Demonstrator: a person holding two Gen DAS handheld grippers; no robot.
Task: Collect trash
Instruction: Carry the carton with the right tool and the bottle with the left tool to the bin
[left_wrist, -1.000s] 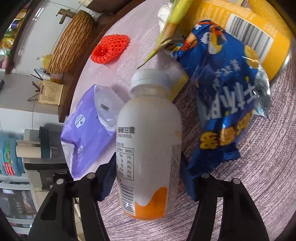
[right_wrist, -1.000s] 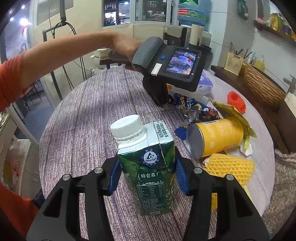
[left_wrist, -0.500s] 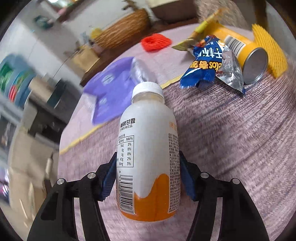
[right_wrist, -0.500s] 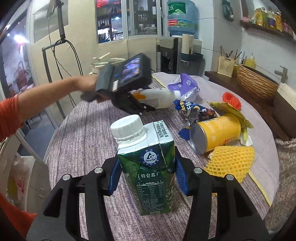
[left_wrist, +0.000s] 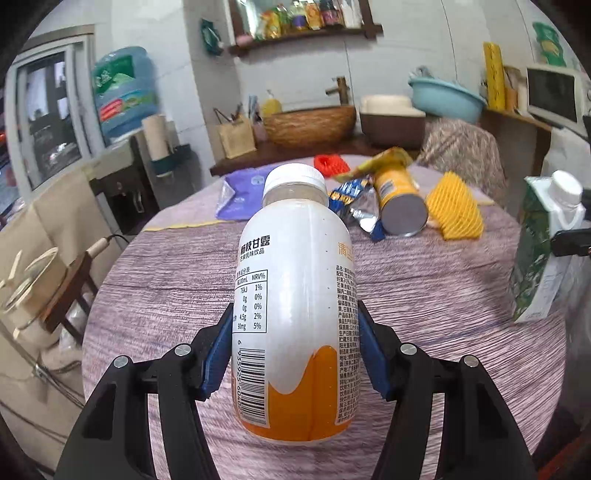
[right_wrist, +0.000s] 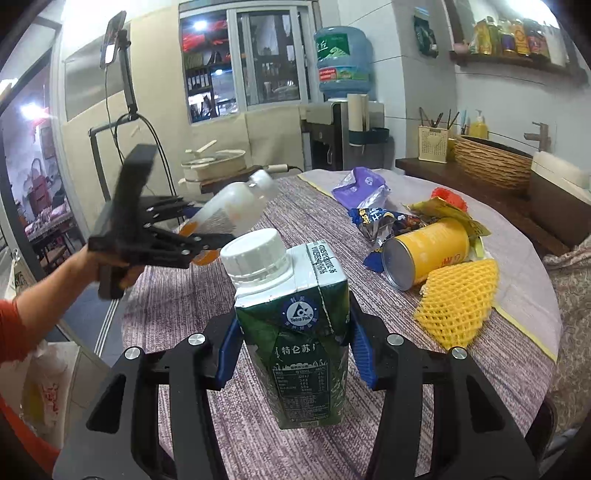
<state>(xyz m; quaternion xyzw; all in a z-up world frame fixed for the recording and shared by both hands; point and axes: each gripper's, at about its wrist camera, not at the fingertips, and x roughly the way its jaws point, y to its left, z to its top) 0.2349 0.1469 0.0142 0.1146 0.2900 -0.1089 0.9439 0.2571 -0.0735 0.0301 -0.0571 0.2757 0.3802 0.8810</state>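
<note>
The left gripper (left_wrist: 295, 354), clamped on a white-and-orange drink bottle (left_wrist: 295, 295), now holds it lifted clear of the round table (left_wrist: 424, 295), tilted in mid-air at the table's near edge; a second ago it was low among the litter. The right gripper (right_wrist: 291, 354) stays closed on a green milk carton (right_wrist: 295, 332), unmoved above the tabletop. Left behind across the table lie a yellow can (right_wrist: 424, 251), a blue snack wrapper (right_wrist: 373, 221), a yellow foam net (right_wrist: 458, 299), a purple pouch (right_wrist: 358, 188) and a red net (left_wrist: 328, 164).
</note>
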